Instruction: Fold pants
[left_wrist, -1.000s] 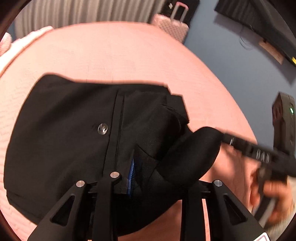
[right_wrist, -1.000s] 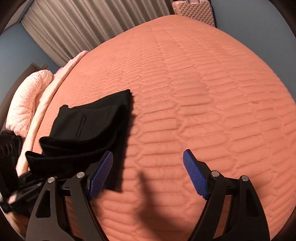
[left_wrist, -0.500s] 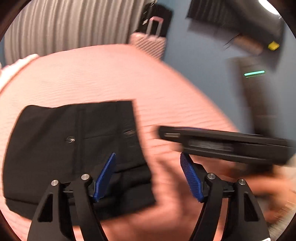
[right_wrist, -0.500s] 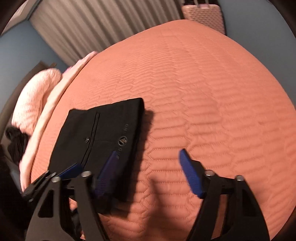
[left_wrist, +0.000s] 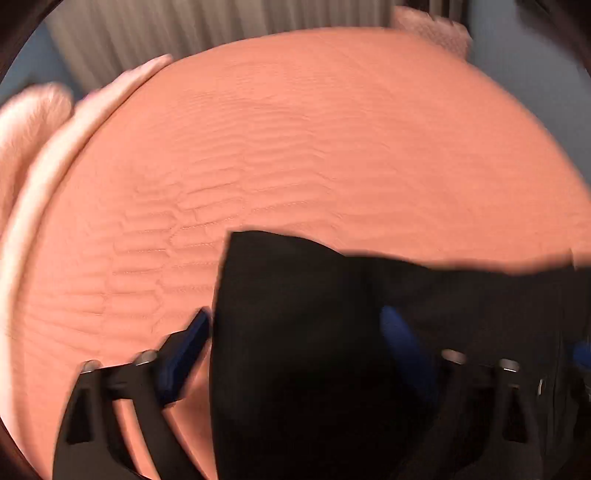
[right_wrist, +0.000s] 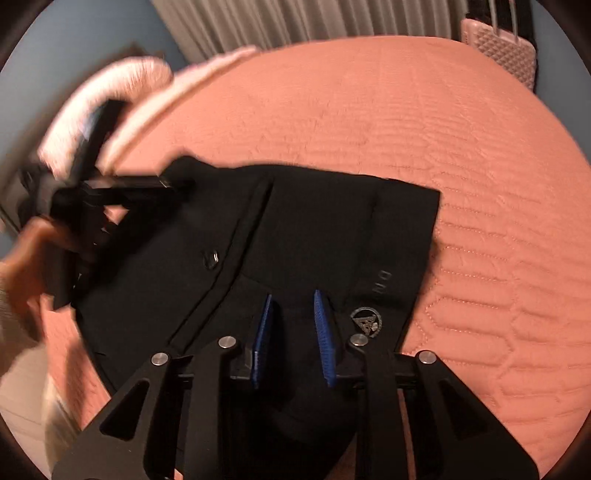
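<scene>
The black pants (right_wrist: 317, 240) lie folded into a rough rectangle on the orange quilted bed (right_wrist: 480, 184), button and logo patch facing up. My right gripper (right_wrist: 293, 325) hovers over their near edge with its blue pads a narrow gap apart, nothing clearly pinched. In the left wrist view the pants (left_wrist: 314, 332) fill the lower middle, blurred. My left gripper (left_wrist: 295, 343) is open, its pads wide apart over the pants' left corner. The left gripper also shows in the right wrist view (right_wrist: 110, 188) at the pants' far left corner.
A pink pillow (right_wrist: 110, 88) and a folded pale blanket edge lie at the bed's left. A pink suitcase (right_wrist: 502, 48) stands beyond the far right corner. Grey curtains hang behind. Bare quilt stretches right of the pants.
My left gripper let go of the pants fold, opened and swung to the pants' left corner. My right gripper moved over the pants' near edge and narrowed its jaws.
</scene>
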